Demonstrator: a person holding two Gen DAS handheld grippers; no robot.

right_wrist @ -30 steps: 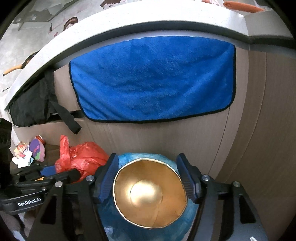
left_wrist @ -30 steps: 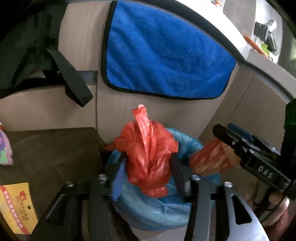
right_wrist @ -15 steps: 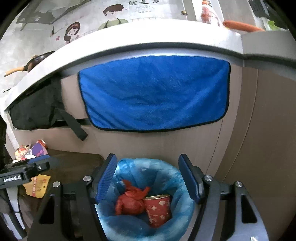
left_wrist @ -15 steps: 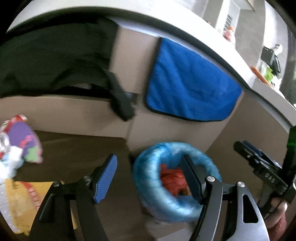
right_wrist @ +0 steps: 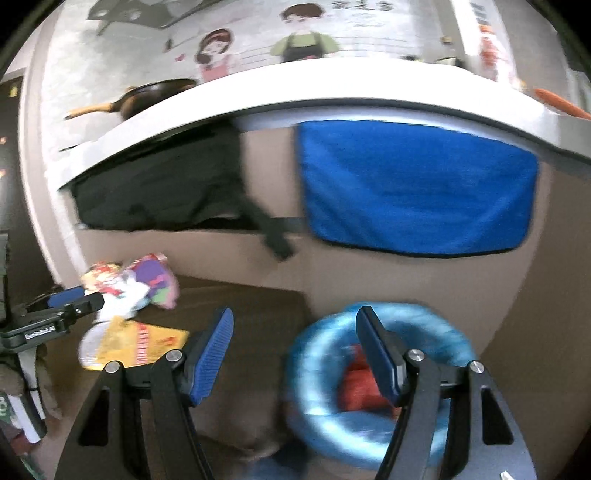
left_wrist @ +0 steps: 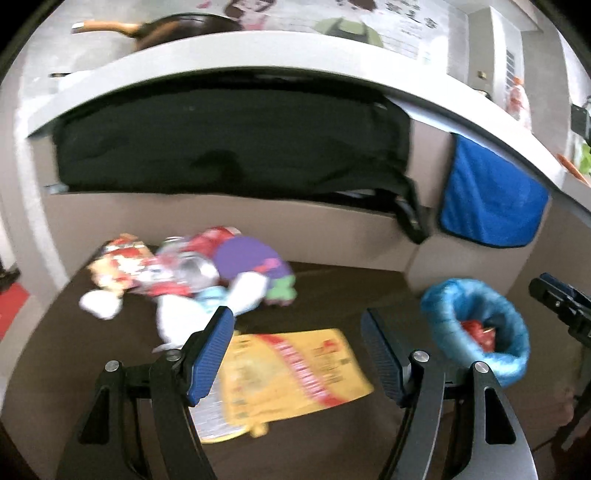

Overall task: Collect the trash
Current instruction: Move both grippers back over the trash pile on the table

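Observation:
A bin with a blue liner [left_wrist: 439, 310] stands on the floor beside a dark brown table [left_wrist: 351, 288]. Inside it lies red trash [left_wrist: 476, 330]. On the table are a yellow packet [left_wrist: 295, 373], a heap of colourful wrappers [left_wrist: 192, 266] and a white tissue [left_wrist: 173, 321]. My left gripper [left_wrist: 297, 321] hovers open over the yellow packet with nothing between its fingers. My right gripper [right_wrist: 295, 317] is open and empty above the bin [right_wrist: 314, 369] and the table edge, with the red trash [right_wrist: 360, 384] below its right finger. The picture is blurred by motion.
A blue towel [right_wrist: 417, 188] and a black bag [left_wrist: 229, 144] hang from the cabinet front under a grey counter [left_wrist: 258, 55]. A pan [left_wrist: 177, 29] sits on that counter. The other gripper shows at each view's edge: the right gripper [left_wrist: 561, 299], the left gripper [right_wrist: 62, 310].
The left gripper let a red plastic bag fall into the bin and the right one a paper cup. Both opened, rose and swung left toward the littered table.

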